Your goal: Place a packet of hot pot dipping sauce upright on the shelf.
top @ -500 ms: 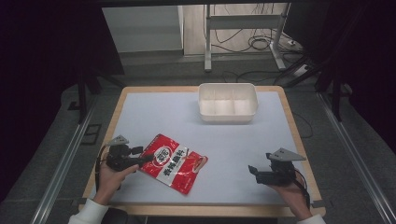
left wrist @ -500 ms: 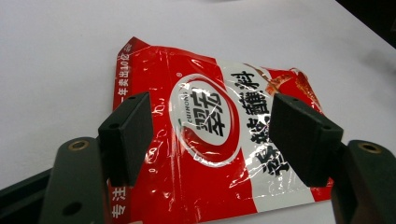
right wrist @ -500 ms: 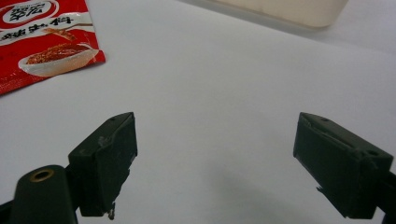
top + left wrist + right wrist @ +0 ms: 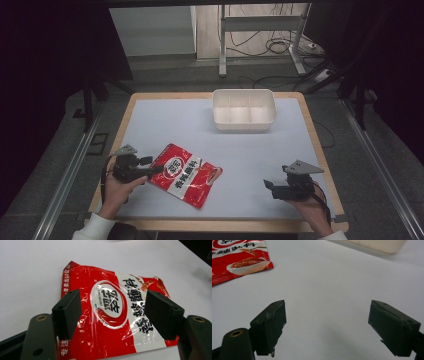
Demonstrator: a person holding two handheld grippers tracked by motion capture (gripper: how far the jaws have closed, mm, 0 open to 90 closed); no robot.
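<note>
I've got the left gripper w/ fingers spread either side of the red packet flat on the desk, right gripper spread & idle, so prob. next: close on packet, maybe lift toward tray.

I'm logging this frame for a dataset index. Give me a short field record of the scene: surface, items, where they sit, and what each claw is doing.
surface: white table top with a wooden edge
item 1: red seasoning packet, lying flat, front left
item 2: white divided container, far centre, looks empty
left claw: open, jaws either side of the packet's near end, not closed on it
right claw: open, over bare table, front right, apart from both items
</note>
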